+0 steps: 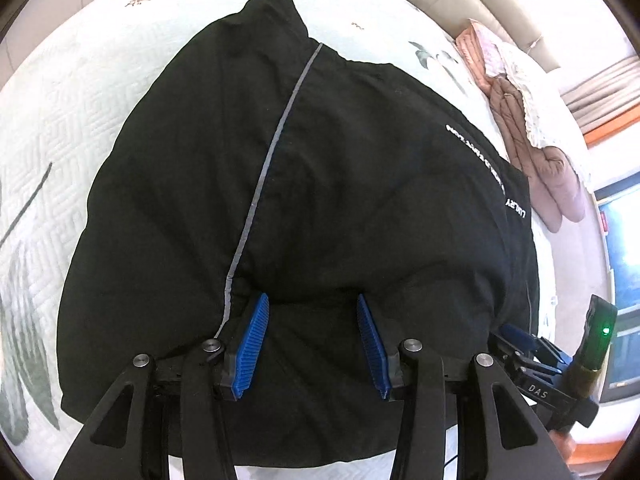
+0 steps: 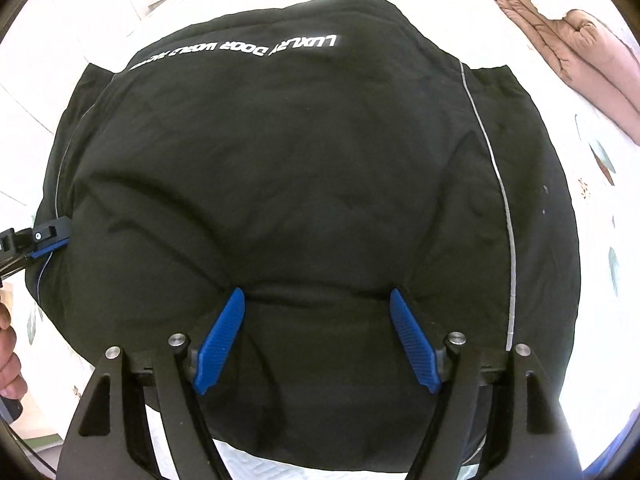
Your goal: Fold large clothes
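Garment: your black jacket [image 1: 340, 200] lies folded into a thick, rounded bundle on the pale quilted bedspread [image 1: 52, 128]. It fills most of both wrist views.
Markings: a grey piping line [image 1: 276, 140] runs down the top layer; a line of white lettering [image 2: 240, 54] sits near the far edge in the right wrist view and reads upside down there.
Left gripper [image 1: 312, 308]: your jaws stand part open, the blue ribbed pads [image 1: 254, 340] tip-down against the top layer, which dips in a shallow crease between them. The pads do not pinch the cloth.
Right gripper [image 2: 318, 300]: your jaws are spread wider than the left pair, tips resting on the fabric with a crease running from one pad to the other. Nothing is gripped between them.
Relative placement: both grippers work the near edge of the bundle, side by side; each shows at the margin of the other's view.
Hand: your fingers [image 2: 8, 356] show at the left rim of the right wrist view.
Surroundings: a pink quilted blanket [image 1: 532, 152] lies bunched at the far side of the bed, apart from the jacket.
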The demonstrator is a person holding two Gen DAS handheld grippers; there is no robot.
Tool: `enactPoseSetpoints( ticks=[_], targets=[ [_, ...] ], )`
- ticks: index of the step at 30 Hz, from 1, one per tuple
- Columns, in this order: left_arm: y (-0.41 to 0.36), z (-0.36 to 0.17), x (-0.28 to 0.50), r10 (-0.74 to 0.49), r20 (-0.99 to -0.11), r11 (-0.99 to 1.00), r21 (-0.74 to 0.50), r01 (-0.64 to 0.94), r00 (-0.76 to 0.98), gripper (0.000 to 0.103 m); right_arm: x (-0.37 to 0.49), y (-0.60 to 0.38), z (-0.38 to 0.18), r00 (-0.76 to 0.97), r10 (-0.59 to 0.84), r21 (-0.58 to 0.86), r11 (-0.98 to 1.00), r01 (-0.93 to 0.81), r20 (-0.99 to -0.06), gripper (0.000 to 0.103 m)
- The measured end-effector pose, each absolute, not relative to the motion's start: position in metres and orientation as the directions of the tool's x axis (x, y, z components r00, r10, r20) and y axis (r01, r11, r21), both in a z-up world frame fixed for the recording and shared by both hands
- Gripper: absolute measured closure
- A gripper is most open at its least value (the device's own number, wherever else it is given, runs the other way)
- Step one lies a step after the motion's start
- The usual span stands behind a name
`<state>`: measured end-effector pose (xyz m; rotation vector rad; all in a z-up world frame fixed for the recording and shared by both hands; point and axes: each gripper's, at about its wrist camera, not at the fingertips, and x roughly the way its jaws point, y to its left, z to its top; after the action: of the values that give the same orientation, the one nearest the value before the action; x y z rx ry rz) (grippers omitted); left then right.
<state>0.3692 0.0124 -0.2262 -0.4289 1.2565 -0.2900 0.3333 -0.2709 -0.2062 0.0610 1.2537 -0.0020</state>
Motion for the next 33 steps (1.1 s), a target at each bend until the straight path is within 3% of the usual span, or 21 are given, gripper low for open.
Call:
enactPoseSetpoints(
  ticks=[6,12,20,26,30,33],
  targets=[
    [0.026,-0.188,0.373,-0.36,-0.866,0.925,-0.379,0.016,0.347,0.056,0.315,-0.304,-0.177,0.34,0.025,0.056,0.995,0.082,-0.94,0.026],
    [0.083,-0.169,0.387,-0.296,-0.878,0.936,-0.345,-0.067,0.376,0.056,0.302,-0.385,-0.158,0.363,-0.052,0.033,0.974,0.224,-0.93,0.025],
    [0.113,-0.193,0.4,-0.362,-0.874,0.9,-0.419,-0.123,0.325,0.056,0.302,-0.444,-0.16,0.372,-0.017,0.128,0.923,0.362,-0.928,0.025],
    [0.104,-0.218,0.414,-0.358,-0.891,0.916,-0.393,-0.077,0.28,0.056,0.315,-0.452,-0.181,0.37,0.079,0.224,0.904,0.365,-0.926,0.025],
    [0.108,-0.242,0.428,-0.439,-0.869,0.885,-0.462,-0.058,0.226,0.055,0.323,-0.455,-0.199,0.356,0.157,0.283,0.899,0.335,-0.921,0.025],
    [0.111,-0.26,0.436,-0.522,-0.834,0.84,-0.539,-0.062,0.177,0.043,0.327,-0.456,-0.207,0.353,0.188,0.303,0.901,0.31,-0.917,0.025]
  ],
)
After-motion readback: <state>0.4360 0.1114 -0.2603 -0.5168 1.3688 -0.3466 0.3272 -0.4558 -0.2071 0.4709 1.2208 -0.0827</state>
